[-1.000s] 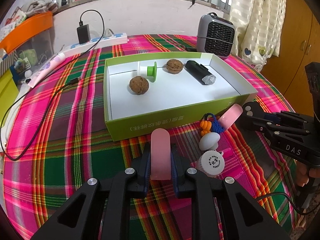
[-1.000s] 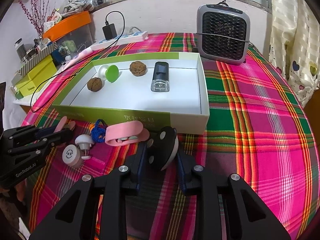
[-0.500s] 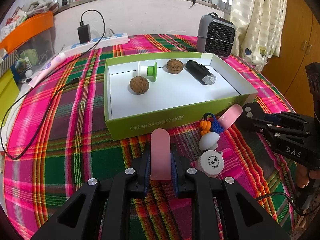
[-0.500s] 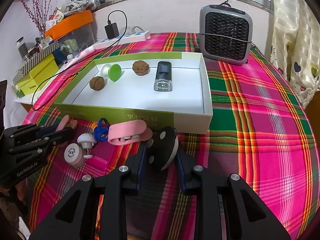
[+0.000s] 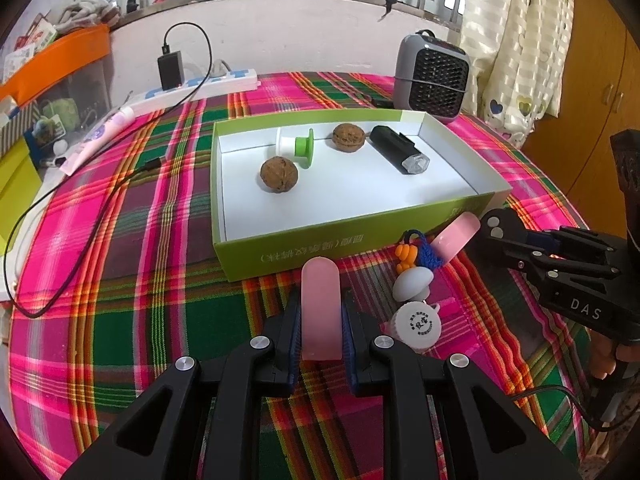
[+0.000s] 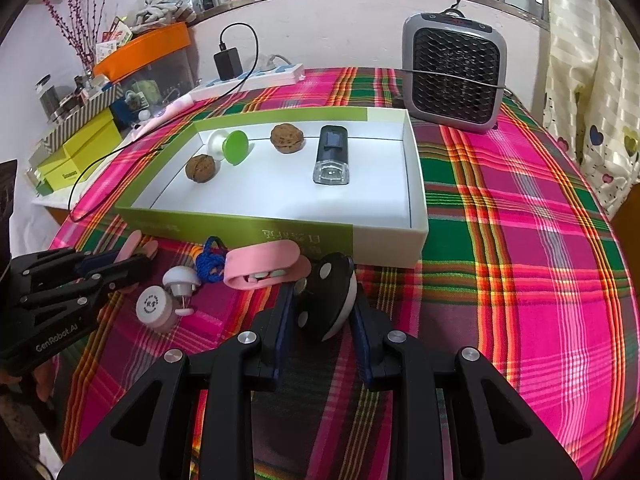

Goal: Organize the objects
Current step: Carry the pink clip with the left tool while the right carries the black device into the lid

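My left gripper (image 5: 320, 312) is shut on a pink flat stick (image 5: 320, 304), held just in front of the green-walled white box (image 5: 280, 248). My right gripper (image 6: 322, 308) is shut on a black and white rounded object (image 6: 328, 300), close to the box's front wall (image 6: 240, 232). The box holds two walnuts (image 5: 279, 174) (image 5: 349, 137), a green and white spool (image 5: 298, 147) and a black device (image 5: 398, 150). On the cloth lie a pink case (image 6: 264, 264), a blue cord with orange beads (image 5: 416, 252), a white mushroom-shaped piece (image 5: 412, 282) and a small round-capped bottle (image 5: 416, 326).
A grey fan heater (image 6: 454, 76) stands behind the box. A power strip with charger and cable (image 5: 192, 80) lies at the back left. Yellow and orange boxes (image 6: 84, 148) crowd the left edge. The plaid cloth (image 6: 520, 240) stretches to the right.
Both grippers have edged slightly forward towards the box, still holding their objects. Nothing else has moved.
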A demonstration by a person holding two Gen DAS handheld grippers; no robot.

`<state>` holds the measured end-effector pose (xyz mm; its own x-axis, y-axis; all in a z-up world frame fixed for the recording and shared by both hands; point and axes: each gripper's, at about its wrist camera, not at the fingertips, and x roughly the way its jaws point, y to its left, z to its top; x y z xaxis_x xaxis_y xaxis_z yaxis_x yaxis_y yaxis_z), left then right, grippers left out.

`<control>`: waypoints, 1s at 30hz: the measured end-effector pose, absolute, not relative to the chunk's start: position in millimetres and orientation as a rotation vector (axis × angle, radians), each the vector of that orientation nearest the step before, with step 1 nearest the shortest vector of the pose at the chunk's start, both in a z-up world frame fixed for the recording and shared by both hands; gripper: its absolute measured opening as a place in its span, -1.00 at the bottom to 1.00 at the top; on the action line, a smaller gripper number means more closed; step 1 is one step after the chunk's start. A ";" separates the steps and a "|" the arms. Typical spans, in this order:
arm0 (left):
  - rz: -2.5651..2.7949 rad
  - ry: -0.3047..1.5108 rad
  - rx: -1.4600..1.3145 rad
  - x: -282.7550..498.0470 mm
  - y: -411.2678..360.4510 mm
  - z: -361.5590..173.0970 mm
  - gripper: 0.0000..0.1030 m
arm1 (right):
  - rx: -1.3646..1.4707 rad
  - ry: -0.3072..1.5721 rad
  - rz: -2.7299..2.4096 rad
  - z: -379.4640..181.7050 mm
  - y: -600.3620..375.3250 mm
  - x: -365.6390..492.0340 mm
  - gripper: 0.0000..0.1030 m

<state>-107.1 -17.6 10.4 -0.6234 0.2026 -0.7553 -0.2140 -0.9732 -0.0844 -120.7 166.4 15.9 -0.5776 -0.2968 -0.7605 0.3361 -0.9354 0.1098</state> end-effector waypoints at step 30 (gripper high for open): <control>2.611 -0.005 -1.134 -139.7 8.7 48.6 -0.69 | 1.080 0.115 -2.564 54.9 168.6 -146.6 -0.45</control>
<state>-139.7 8.7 48.6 -0.6465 0.2676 -0.7144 -0.2650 -0.9569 -0.1187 -146.6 168.6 54.9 -0.6456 -0.2903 -0.7063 0.3525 -0.9338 0.0615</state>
